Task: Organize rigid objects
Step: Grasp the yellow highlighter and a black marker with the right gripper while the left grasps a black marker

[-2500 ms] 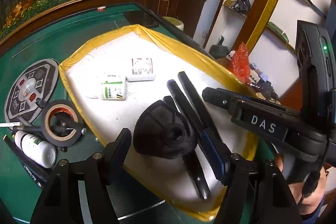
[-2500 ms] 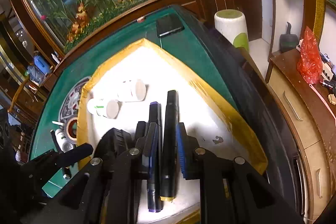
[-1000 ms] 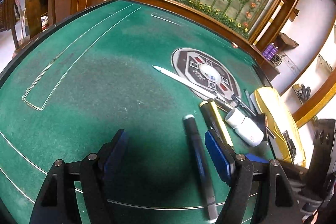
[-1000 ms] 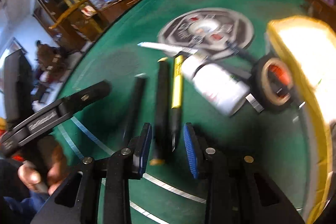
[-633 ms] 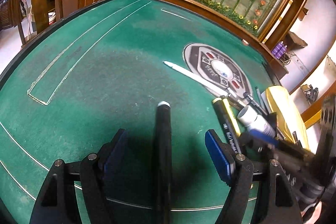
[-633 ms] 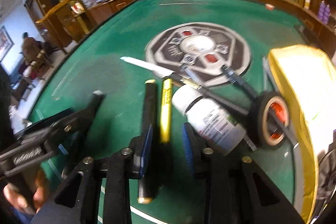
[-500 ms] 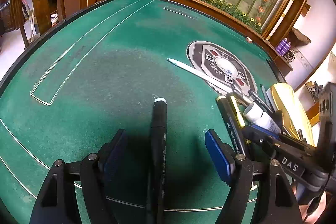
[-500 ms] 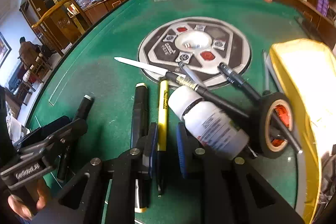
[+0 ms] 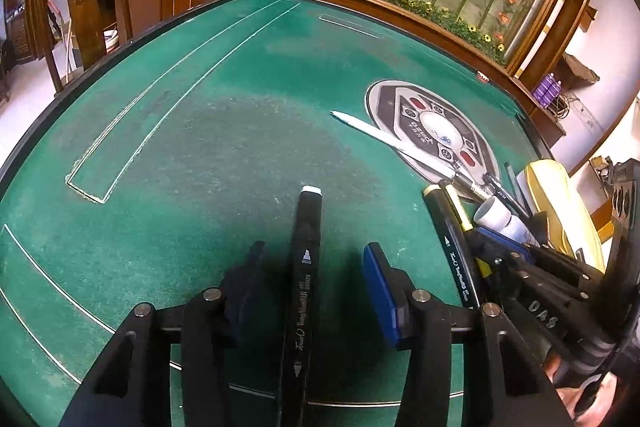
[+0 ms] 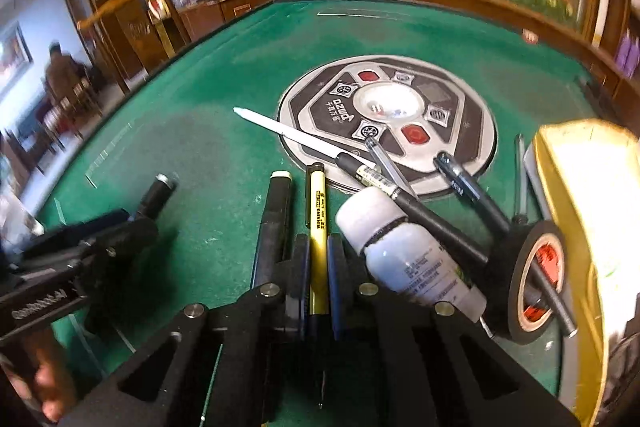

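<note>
Right gripper (image 10: 318, 267) is clamping the yellow pen (image 10: 316, 223). Left gripper (image 9: 312, 275) is closing around a black marker (image 9: 304, 267) lying on the green table (image 9: 200, 147), pads apparently not touching. Second marker (image 10: 274, 223), bottle (image 10: 404, 263), tape roll (image 10: 528, 279) and several pens are remaining unsorted.

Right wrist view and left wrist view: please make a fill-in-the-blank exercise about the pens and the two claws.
1. The right claw is shut on the ____ pen.
2. The black marker lies between the pads of the ____ claw.
3. A black pen passes through the roll of ____.
4. The white bottle lies on its ____.

Missing words: yellow; left; tape; side
</note>
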### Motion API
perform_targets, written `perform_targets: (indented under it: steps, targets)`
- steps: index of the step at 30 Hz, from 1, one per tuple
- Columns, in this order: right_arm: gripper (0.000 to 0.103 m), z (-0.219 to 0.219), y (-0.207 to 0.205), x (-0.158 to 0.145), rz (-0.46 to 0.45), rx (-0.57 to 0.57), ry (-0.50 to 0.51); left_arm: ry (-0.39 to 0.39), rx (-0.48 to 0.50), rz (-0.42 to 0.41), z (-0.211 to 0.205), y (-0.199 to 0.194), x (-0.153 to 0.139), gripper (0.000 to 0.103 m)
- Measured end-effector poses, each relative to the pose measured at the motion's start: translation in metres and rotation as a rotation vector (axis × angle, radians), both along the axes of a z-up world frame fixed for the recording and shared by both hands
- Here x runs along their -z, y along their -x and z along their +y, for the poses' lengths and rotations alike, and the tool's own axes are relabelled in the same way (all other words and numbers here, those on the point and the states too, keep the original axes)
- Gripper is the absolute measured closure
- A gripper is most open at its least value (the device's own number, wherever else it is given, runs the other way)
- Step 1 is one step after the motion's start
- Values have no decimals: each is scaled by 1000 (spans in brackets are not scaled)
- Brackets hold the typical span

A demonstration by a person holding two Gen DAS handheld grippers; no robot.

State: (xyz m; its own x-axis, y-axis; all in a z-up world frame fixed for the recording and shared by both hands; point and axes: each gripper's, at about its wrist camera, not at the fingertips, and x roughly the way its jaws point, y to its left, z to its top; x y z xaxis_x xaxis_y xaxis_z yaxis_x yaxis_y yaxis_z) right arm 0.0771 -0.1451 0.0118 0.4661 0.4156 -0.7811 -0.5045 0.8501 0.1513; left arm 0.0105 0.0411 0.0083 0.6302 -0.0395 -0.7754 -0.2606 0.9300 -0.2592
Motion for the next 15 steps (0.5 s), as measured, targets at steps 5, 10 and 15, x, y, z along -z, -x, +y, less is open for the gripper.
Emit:
perform_targets:
  steps: [5,10,15]
  targets:
    - [95,-2,3,0,34,-15,-35,-52,13,8,-5,-1,0,50]
    - [95,2,5,0,23,-27,-13,-146,49,73,-10,4,0,84]
    - [95,7,8,0,1,-42,31,-280,105,91,-24,17,1,83]
